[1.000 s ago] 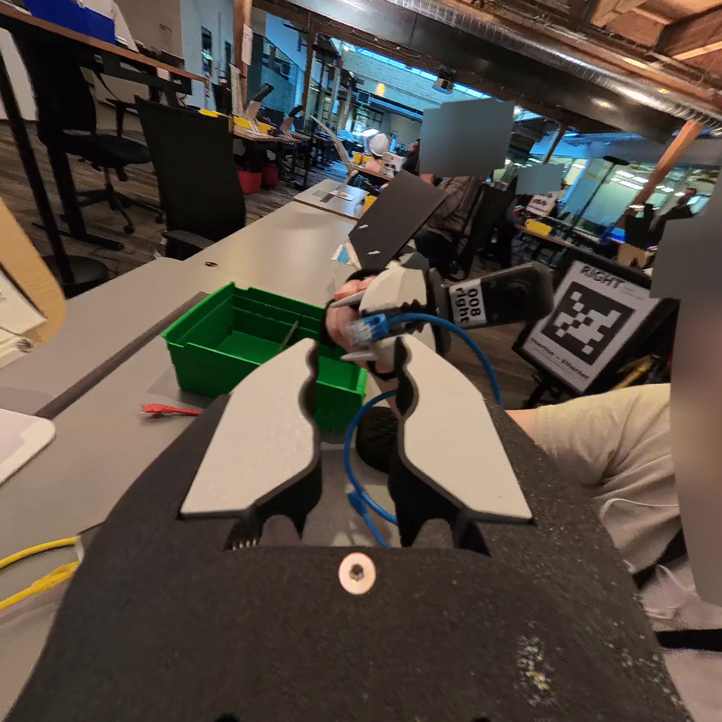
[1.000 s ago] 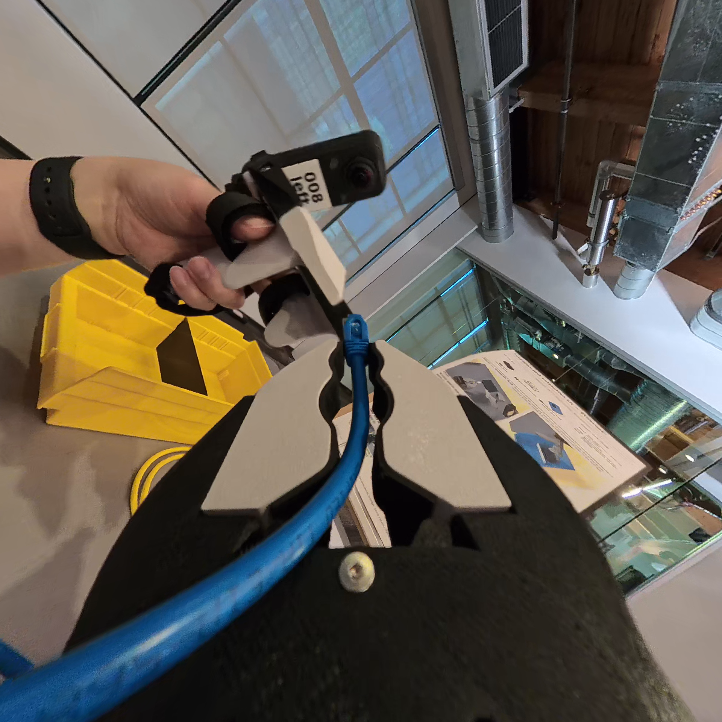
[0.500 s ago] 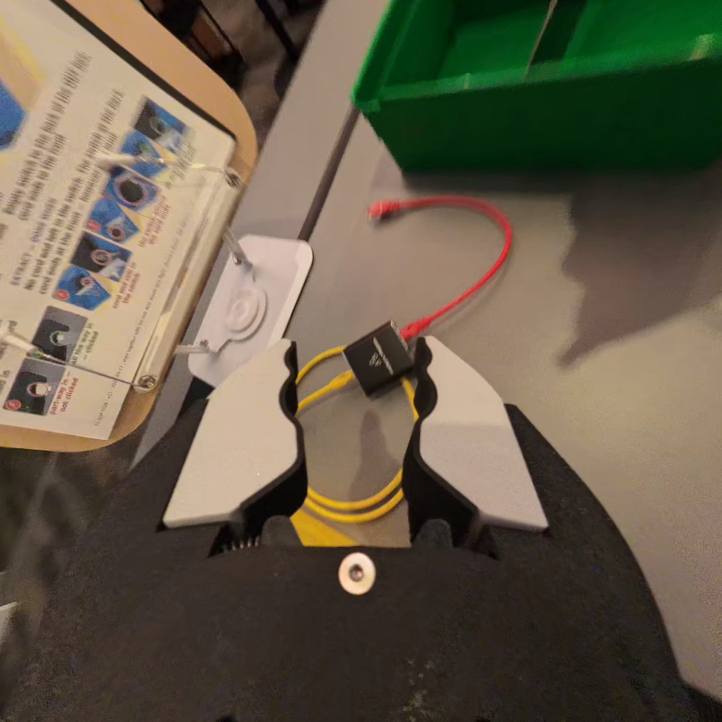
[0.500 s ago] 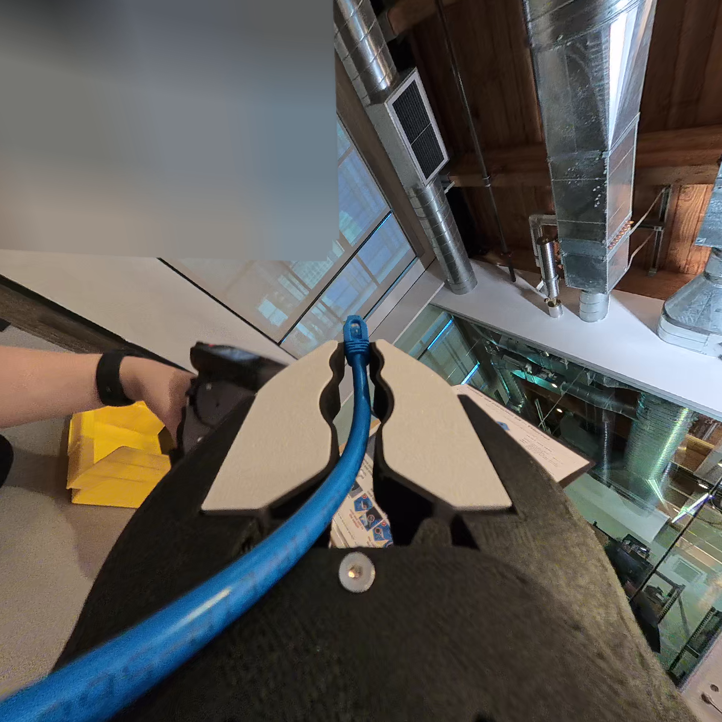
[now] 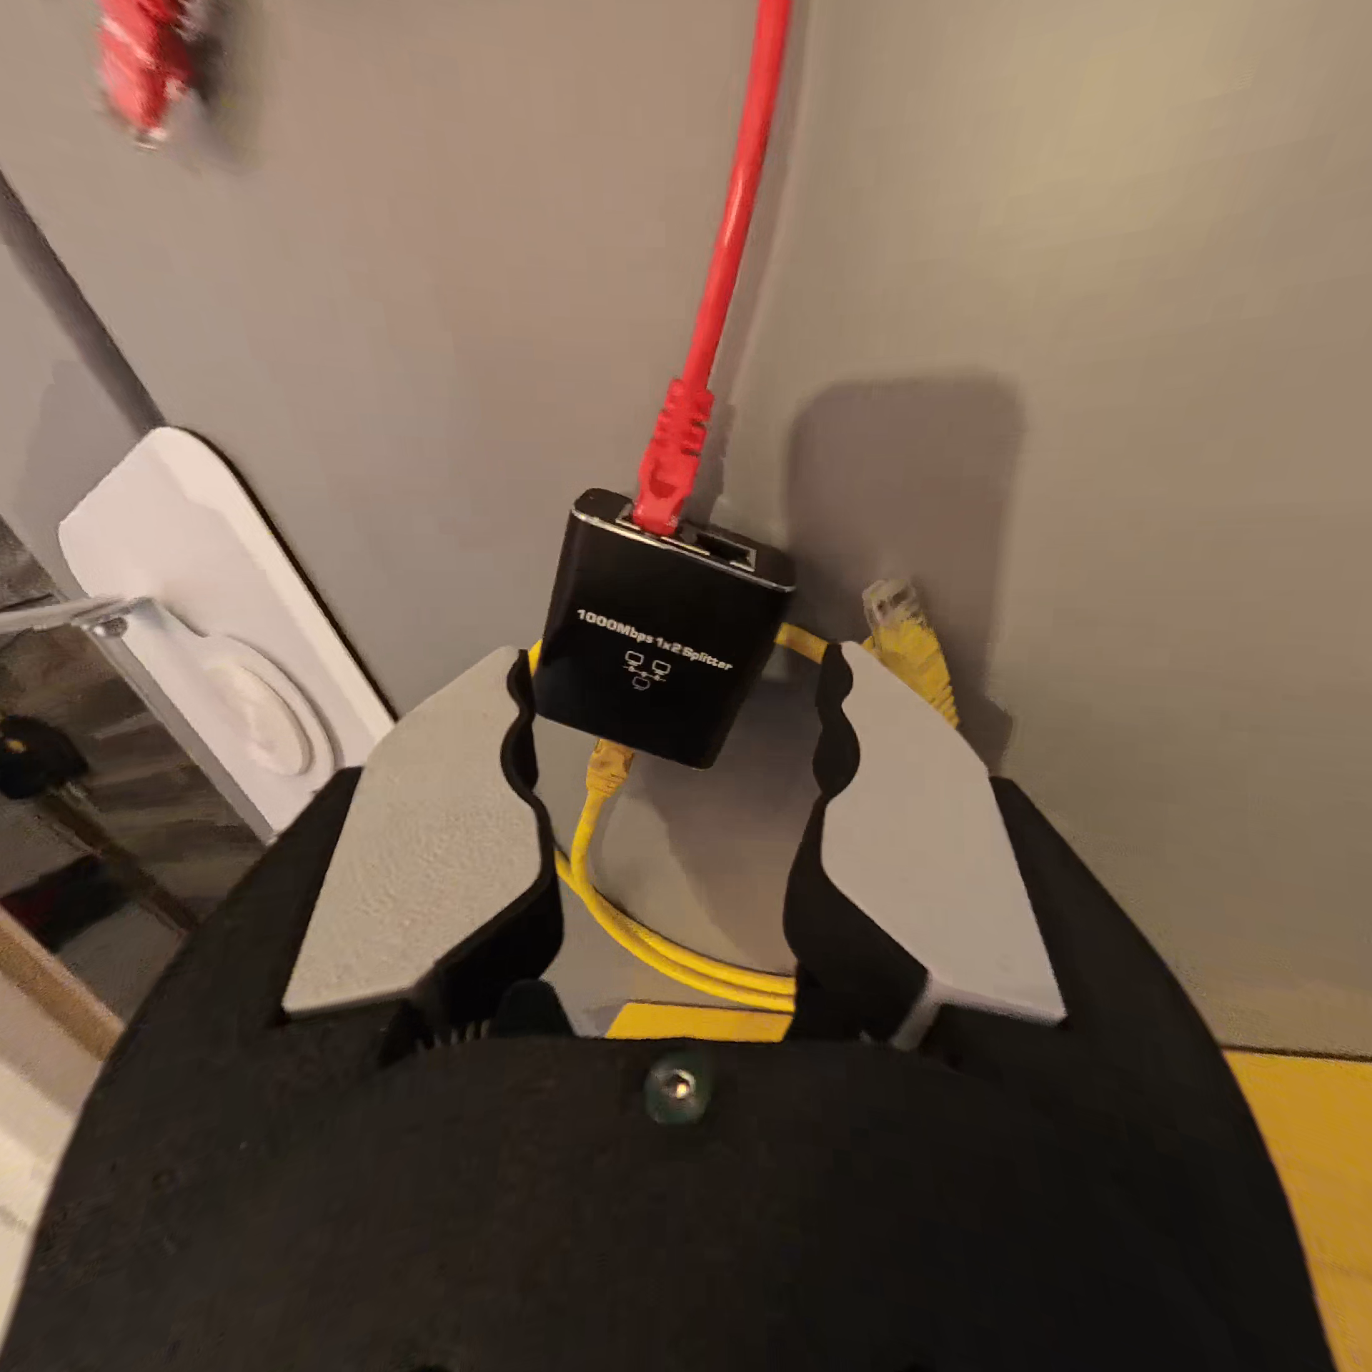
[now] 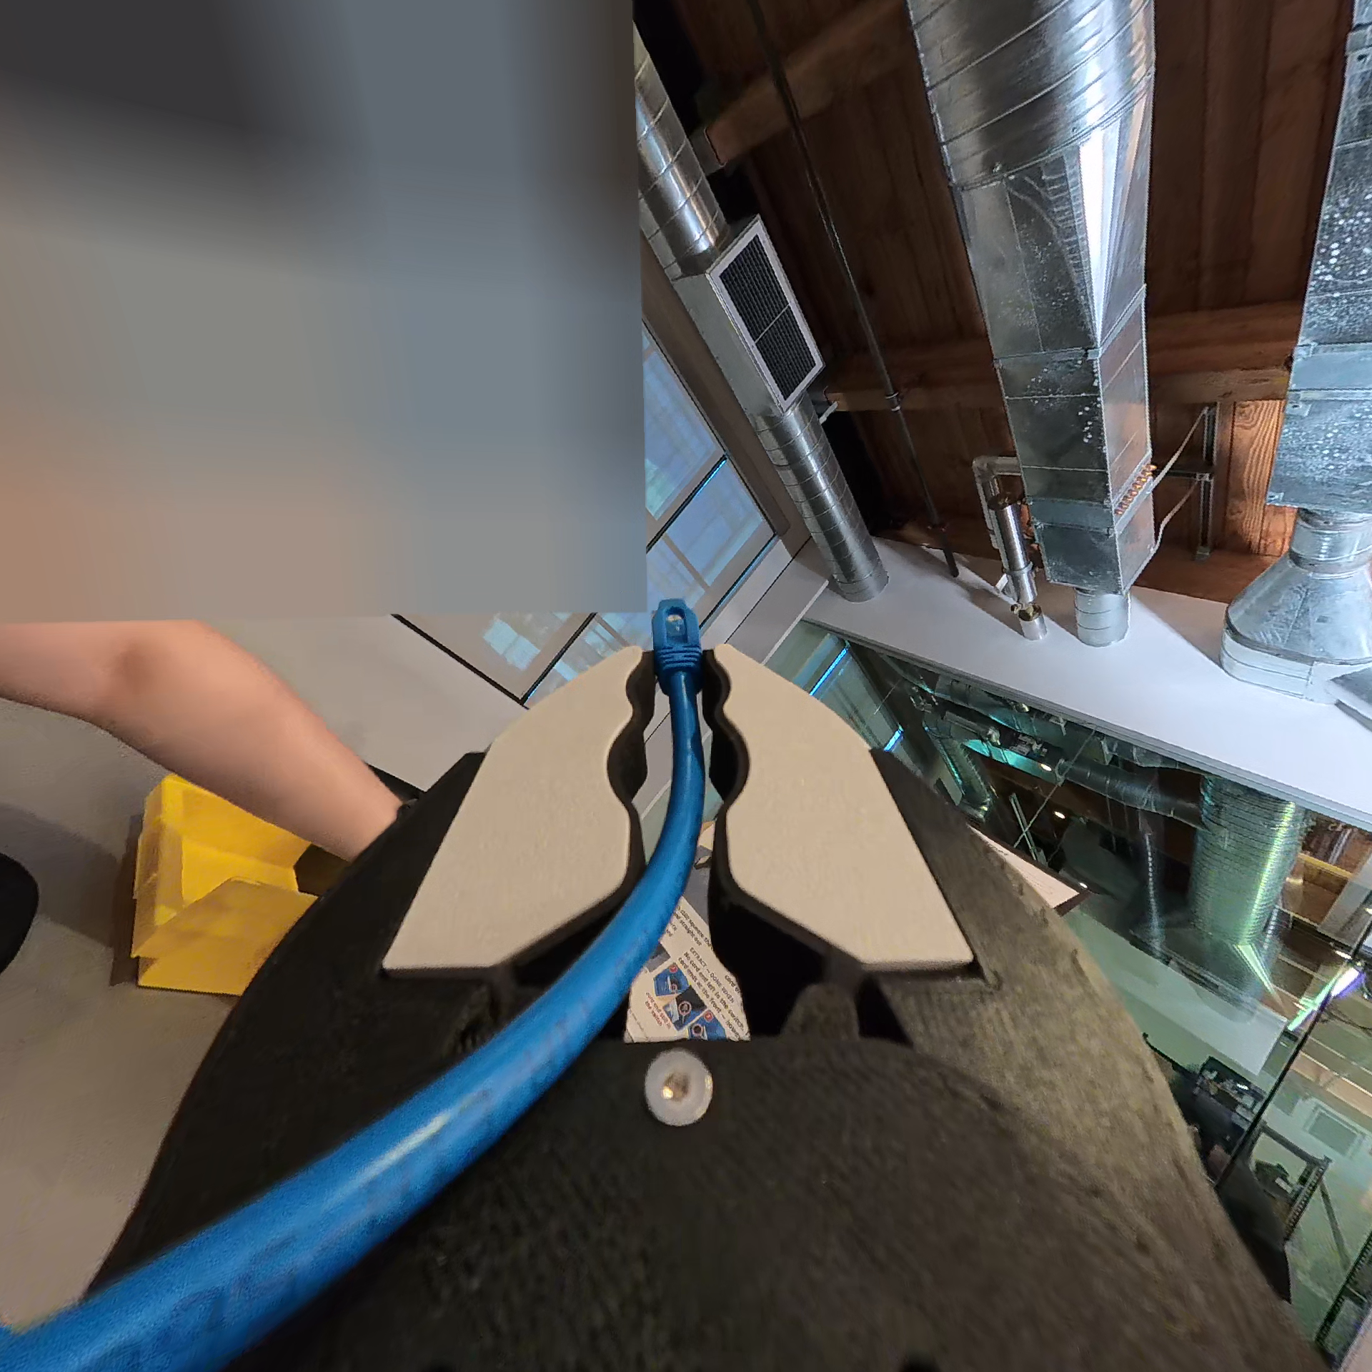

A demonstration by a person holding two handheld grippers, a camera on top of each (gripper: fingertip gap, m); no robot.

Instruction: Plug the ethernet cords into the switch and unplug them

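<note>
Switch (image 5: 657,631) on table (image 5: 1114,371)

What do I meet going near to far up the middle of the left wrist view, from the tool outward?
Left tool, open → yellow cord loop → black switch → red plug in its far port → red cord running away.

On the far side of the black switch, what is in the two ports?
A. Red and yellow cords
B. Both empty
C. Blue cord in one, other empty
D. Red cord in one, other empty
D: the red cord sits in one port of the black switch; the port beside it is empty.
</note>
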